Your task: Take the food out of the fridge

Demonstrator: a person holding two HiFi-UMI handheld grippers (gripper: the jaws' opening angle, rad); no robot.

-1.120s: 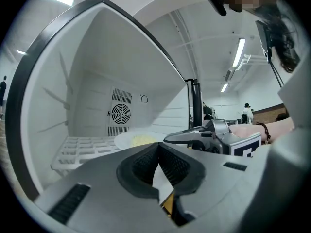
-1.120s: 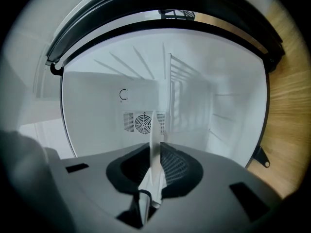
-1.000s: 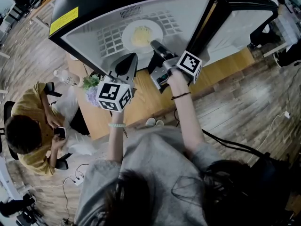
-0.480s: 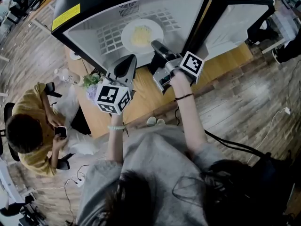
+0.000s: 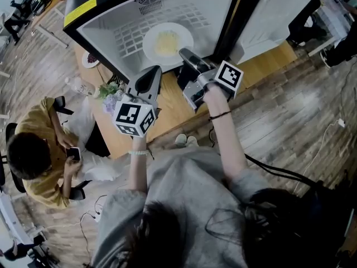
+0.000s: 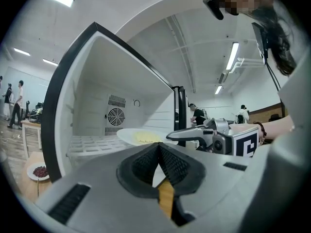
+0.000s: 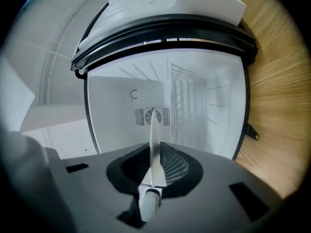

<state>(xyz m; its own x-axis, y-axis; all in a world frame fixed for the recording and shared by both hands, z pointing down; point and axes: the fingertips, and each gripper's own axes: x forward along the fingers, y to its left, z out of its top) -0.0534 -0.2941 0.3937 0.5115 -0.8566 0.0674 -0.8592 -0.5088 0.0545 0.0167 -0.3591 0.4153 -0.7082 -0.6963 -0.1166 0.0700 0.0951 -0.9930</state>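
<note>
head view: the right claw [image 5: 184, 53] is seen clamped on the near rim of the plate [image 5: 152, 46], which carries pale yellow food [image 5: 167, 41] and lies on the white grid shelf [image 5: 129, 37] inside the open fridge [image 5: 223, 13]. most of the plate is placed ahead of that claw, within the black frame edge [image 5: 230, 24], and only the pinched rim is found at the front lip. bare shelf is left to the claw's left and beyond the plate toward the back wall, while the right side wall runs closer to the plate's edge. the door [image 5: 273, 15] is swung away to the claw's right. behind both claws a strip of wooden table [image 5: 167, 113] is left open

in the right gripper view the plate [image 7: 154, 125] is shown edge-on, pressed between the pads of the right claw [image 7: 154, 149], with the fan vent [image 7: 146, 116] straight ahead and the frame edge [image 7: 243, 106] well off to the right

in the left gripper view the left claw [image 6: 158, 149] is closed, its jaws met with nothing caught between them. it is held outside the fridge, beside and apart from the right claw [image 6: 170, 136], with the plate [image 6: 127, 136] just ahead of it. a small bowl [image 6: 38, 171] is set low to its left, clear of the opening
</note>
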